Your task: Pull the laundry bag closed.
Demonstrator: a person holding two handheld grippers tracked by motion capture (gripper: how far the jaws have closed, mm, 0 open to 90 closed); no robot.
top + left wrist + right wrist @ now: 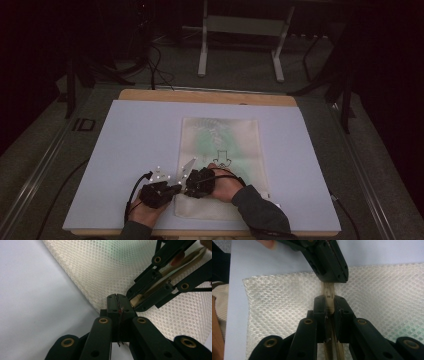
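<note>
A cream mesh pouch point(220, 150) with a green and black print lies flat on the white board point(135, 140). At its near left corner both grippers meet tip to tip. My left gripper point(176, 190) is shut on the pouch's edge point(100, 265), its jaws pressed together at the end of the zipper point(117, 300). My right gripper point(187, 187) is shut on the beige zipper pull point(329, 293), with the zipper point(332, 345) running back between its jaws. In the right gripper view the left gripper point(332, 275) sits just beyond the pull.
The white board rests on a wooden tabletop point(200, 96). Behind it stand the legs of a metal frame point(202, 55), and cables point(155, 65) lie on the dark floor. A cream sleeve point(218, 302) shows at the left of the right gripper view.
</note>
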